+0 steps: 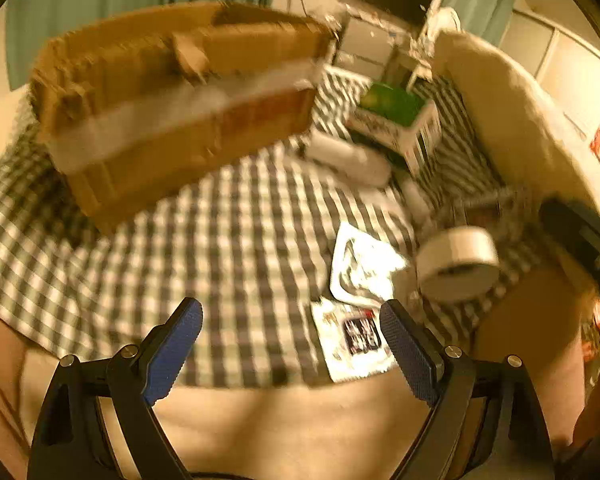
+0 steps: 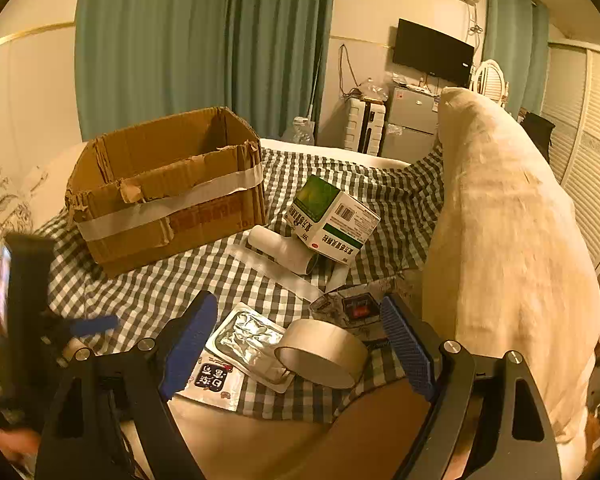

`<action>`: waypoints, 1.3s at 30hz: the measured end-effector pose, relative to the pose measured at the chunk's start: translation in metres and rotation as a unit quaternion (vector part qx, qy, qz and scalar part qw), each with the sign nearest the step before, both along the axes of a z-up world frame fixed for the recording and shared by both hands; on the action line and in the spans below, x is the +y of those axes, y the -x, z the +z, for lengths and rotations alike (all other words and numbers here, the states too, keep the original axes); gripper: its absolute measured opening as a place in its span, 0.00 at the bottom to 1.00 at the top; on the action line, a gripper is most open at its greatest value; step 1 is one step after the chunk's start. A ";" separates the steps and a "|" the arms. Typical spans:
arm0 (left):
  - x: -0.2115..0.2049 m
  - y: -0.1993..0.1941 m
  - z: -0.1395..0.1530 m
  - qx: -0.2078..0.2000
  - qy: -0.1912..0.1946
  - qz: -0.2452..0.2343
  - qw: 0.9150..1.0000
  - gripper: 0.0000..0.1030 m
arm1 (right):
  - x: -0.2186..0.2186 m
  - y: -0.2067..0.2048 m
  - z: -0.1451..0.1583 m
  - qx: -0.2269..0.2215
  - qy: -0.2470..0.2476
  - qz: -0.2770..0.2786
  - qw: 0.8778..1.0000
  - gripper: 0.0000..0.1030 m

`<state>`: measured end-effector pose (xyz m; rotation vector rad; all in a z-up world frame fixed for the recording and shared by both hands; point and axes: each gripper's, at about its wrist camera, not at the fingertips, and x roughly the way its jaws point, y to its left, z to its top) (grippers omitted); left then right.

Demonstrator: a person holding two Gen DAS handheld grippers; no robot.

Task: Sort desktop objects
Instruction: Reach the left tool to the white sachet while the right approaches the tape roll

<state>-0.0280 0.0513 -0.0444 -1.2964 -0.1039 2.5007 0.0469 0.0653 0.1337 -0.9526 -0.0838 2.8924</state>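
An open cardboard box (image 2: 168, 196) stands on the checked cloth (image 2: 148, 292) at the back left; it also shows in the blurred left wrist view (image 1: 172, 108). A roll of tape (image 2: 324, 354), a foil blister pack (image 2: 248, 340) and a printed packet (image 2: 214, 380) lie near the front. A green-and-white medicine box (image 2: 332, 220) leans on a white tube (image 2: 284, 252). My right gripper (image 2: 296, 344) is open, its fingers either side of the tape and foil pack. My left gripper (image 1: 292, 340) is open and empty above the cloth; the tape roll (image 1: 458, 264) lies to its right.
A large cream pillow (image 2: 508, 240) stands on the right. A dark packet with a red spot (image 2: 352, 308) lies behind the tape. The left gripper shows at the left edge of the right wrist view (image 2: 24, 320). Curtains, a television and a small fridge are behind.
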 end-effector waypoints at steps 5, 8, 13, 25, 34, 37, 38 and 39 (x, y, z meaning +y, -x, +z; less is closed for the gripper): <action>0.017 -0.004 -0.016 -0.013 -0.006 -0.032 0.999 0.90 | 0.002 -0.004 -0.002 0.006 0.001 -0.005 1.000 0.82; 0.033 -0.004 -0.023 -0.014 0.000 -0.058 0.998 0.90 | 0.002 -0.002 -0.006 -0.001 0.006 -0.005 1.000 0.82; 0.042 0.003 -0.040 -0.032 0.001 -0.074 0.997 0.37 | -0.001 0.002 -0.009 -0.007 -0.005 -0.015 1.000 0.82; 0.011 0.019 -0.029 -0.055 -0.053 -0.029 0.997 0.21 | -0.018 0.049 -0.048 -0.085 -0.034 -0.073 0.993 0.83; 0.014 0.020 -0.029 -0.066 -0.062 -0.043 0.995 0.27 | 0.020 0.078 -0.079 -0.163 0.006 -0.143 0.976 0.83; 0.013 0.020 -0.029 -0.069 -0.069 -0.046 0.994 0.38 | 0.022 0.084 -0.087 -0.180 -0.002 -0.144 0.973 0.80; 0.014 0.020 -0.028 -0.072 -0.076 -0.050 0.993 0.48 | 0.022 0.082 -0.086 -0.178 0.001 -0.142 0.974 0.80; 0.015 0.019 -0.028 -0.076 -0.086 -0.056 0.992 0.52 | 0.022 0.080 -0.084 -0.174 0.006 -0.137 0.975 0.80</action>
